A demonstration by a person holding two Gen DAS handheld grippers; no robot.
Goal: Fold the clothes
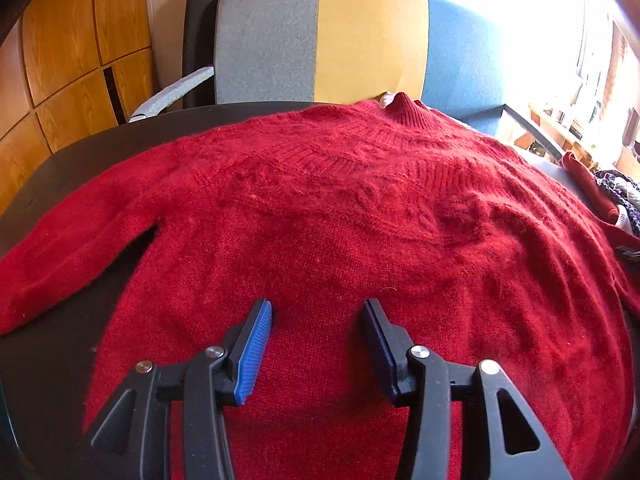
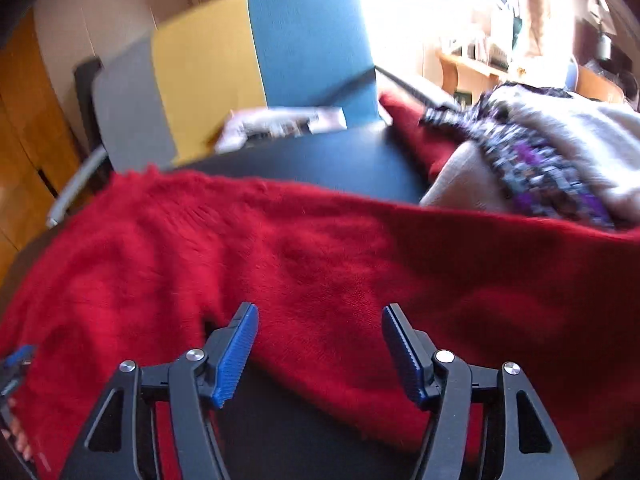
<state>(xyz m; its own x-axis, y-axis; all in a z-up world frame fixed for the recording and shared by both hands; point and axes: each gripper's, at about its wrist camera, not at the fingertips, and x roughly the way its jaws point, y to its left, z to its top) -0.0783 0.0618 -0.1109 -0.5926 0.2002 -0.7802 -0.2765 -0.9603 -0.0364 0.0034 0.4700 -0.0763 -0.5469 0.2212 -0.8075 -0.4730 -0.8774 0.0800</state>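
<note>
A big red sweater (image 1: 340,216) lies spread out flat on the dark worktop (image 1: 60,184). It is fuzzy, with a bumpy knitted pattern below the neck. The neck of the sweater (image 1: 404,106) points away, toward a chair (image 1: 320,40) with a back in three colours: grey, yellow and blue. One sleeve (image 1: 60,272) stretches out to the side of the sweater's body and lies flat on the worktop.

The left tongs (image 1: 318,308) are over the lower middle of the sweater, close to the wool. Their two fingers are spread wide apart, with blue pads (image 1: 252,356) on the inside, and nothing is between them.

The right tongs (image 2: 318,316) are over the other sleeve (image 2: 440,280) of the sweater, near where the sleeve meets the body. Their fingers are spread wide too, and they grip nothing. This view is blurry, so I cannot tell whether they touch the wool. Below the sleeve there is a bare patch of dark worktop.

Past that sleeve, at the far corner of the worktop, there is a pile of other clothes (image 2: 540,152). One is pale with a purple and black pattern, and another red piece (image 2: 416,136) lies beside it. Some white papers (image 2: 280,124) lie on the chair seat, just behind the worktop edge.
</note>
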